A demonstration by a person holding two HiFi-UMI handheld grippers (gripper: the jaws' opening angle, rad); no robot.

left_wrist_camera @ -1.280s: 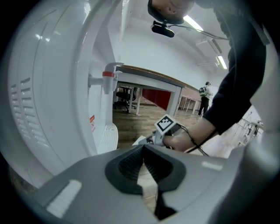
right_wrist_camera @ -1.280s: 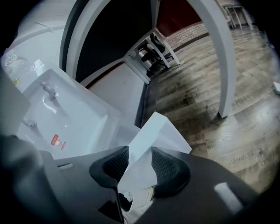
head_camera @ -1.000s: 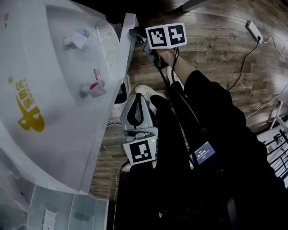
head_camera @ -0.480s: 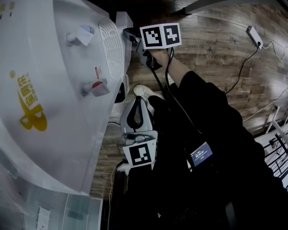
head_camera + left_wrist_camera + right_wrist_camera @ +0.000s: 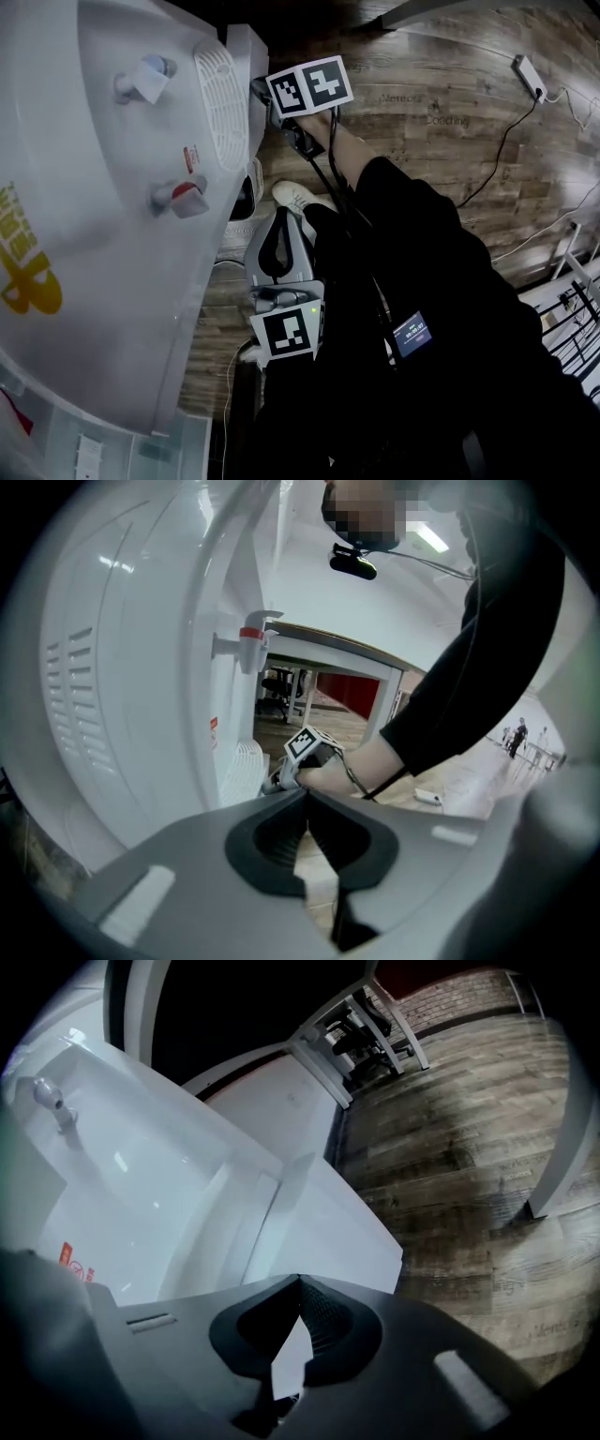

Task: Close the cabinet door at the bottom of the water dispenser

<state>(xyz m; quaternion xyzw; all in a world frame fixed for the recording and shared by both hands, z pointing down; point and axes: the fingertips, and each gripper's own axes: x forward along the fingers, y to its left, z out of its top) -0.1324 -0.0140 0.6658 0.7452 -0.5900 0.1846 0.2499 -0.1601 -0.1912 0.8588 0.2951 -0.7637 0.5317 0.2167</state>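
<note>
While we are holding the right gripper (image 5: 300,1281) with its 2 jaws closed on nothing, it is pointing at the white cabinet door (image 5: 342,1227), standing ajar at the base of the water dispenser (image 5: 94,187); the left gripper (image 5: 305,791), also closed and empty, is hanging nearby.

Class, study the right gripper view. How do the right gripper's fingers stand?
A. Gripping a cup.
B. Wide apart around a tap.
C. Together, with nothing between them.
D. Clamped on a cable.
C: the right gripper has its fingers meeting at the tips, nothing between them, with only the white door beyond.
</note>
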